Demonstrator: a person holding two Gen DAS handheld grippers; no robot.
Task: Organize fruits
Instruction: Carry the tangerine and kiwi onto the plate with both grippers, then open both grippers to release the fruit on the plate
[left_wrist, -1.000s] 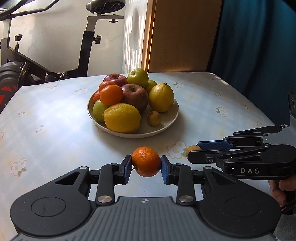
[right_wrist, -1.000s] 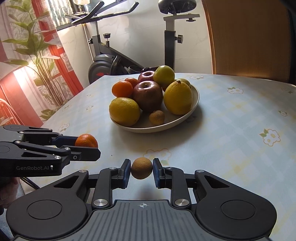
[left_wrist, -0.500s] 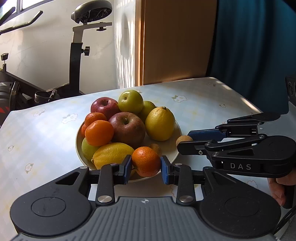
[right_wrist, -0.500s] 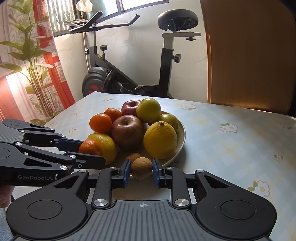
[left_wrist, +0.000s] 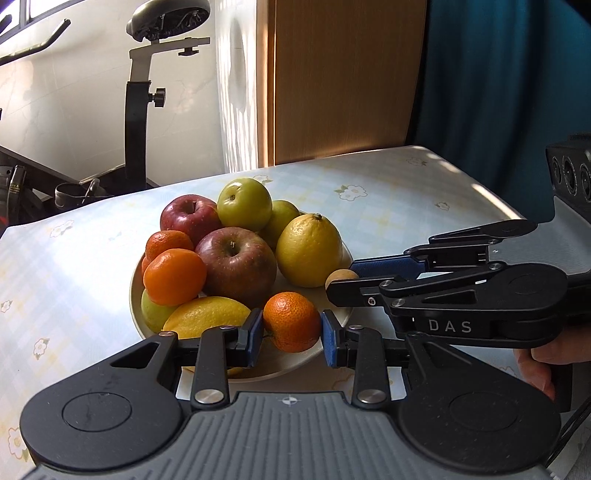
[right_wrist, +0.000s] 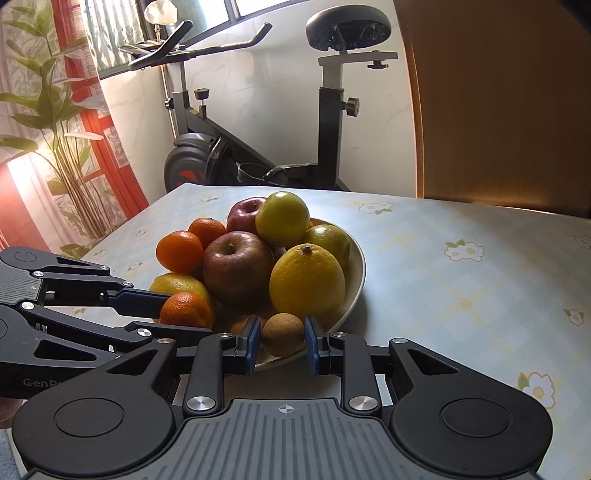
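Note:
A white bowl (left_wrist: 334, 316) (right_wrist: 356, 273) piled with apples, lemons and tangerines stands on the flowered table. My left gripper (left_wrist: 291, 330) is shut on a small tangerine (left_wrist: 291, 321), held over the bowl's near rim. That tangerine (right_wrist: 184, 309) and the left gripper (right_wrist: 173, 310) show again in the right wrist view at the left. My right gripper (right_wrist: 282, 338) is shut on a small brown round fruit (right_wrist: 282, 334), also above the near rim. From the left wrist view the right gripper (left_wrist: 338, 280) reaches in from the right with the brown fruit (left_wrist: 340, 277) at its tip.
A red apple (left_wrist: 236, 266) and a yellow lemon (left_wrist: 308, 251) top the pile; another small brown fruit (right_wrist: 240, 325) lies in the bowl. An exercise bike (right_wrist: 325, 122) stands behind the table, a potted plant (right_wrist: 48, 110) at the left. A hand (left_wrist: 543, 360) grips the right handle.
Both grippers moved forward across the table with their fruits, from short of the bowl to over its near rim. Both grips stayed shut.

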